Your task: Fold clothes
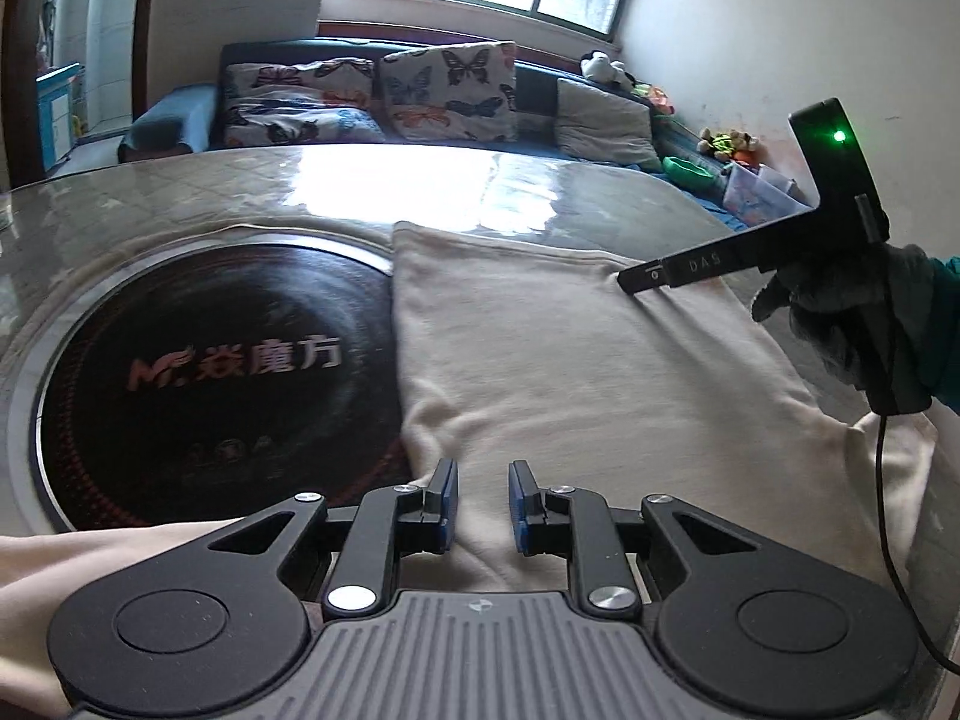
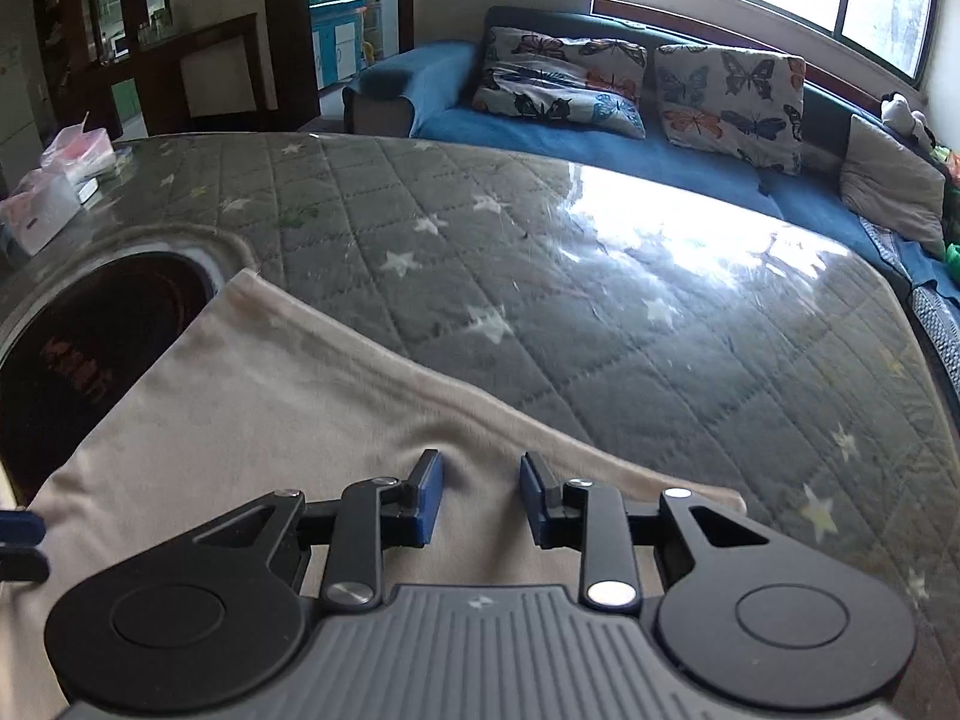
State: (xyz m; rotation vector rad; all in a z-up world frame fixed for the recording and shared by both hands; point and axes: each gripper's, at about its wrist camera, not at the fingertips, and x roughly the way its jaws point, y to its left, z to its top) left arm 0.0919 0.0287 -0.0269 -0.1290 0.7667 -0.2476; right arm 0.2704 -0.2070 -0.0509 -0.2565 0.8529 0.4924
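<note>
Big table [image 2: 600,312] takes up most of both views, covered in a grey quilted cloth with white stars under a shiny clear sheet that's catching a lot of window glare. Behind it there's a blue sofa [image 2: 540,138] with butterfly cushions [image 1: 450,90] and a few toys piled at the far end. Set into the table is a round black cooktop [image 1: 228,384] with red lettering on it. The cream garment [image 1: 570,372] is lying flat on the table, folded over, its left edge overlapping the cooktop a bit and its long straight edge running diagonally across the quilt in the right wrist view. The left gripper [image 1: 483,504] hangs over the near part of the garment with its blue pads slightly apart and nothing pinched between them, just fabric underneath. Same deal with the right gripper [image 2: 481,498], pads a little spread above the cloth near that diagonal edge, held in a gloved hand [image 1: 852,324].
</note>
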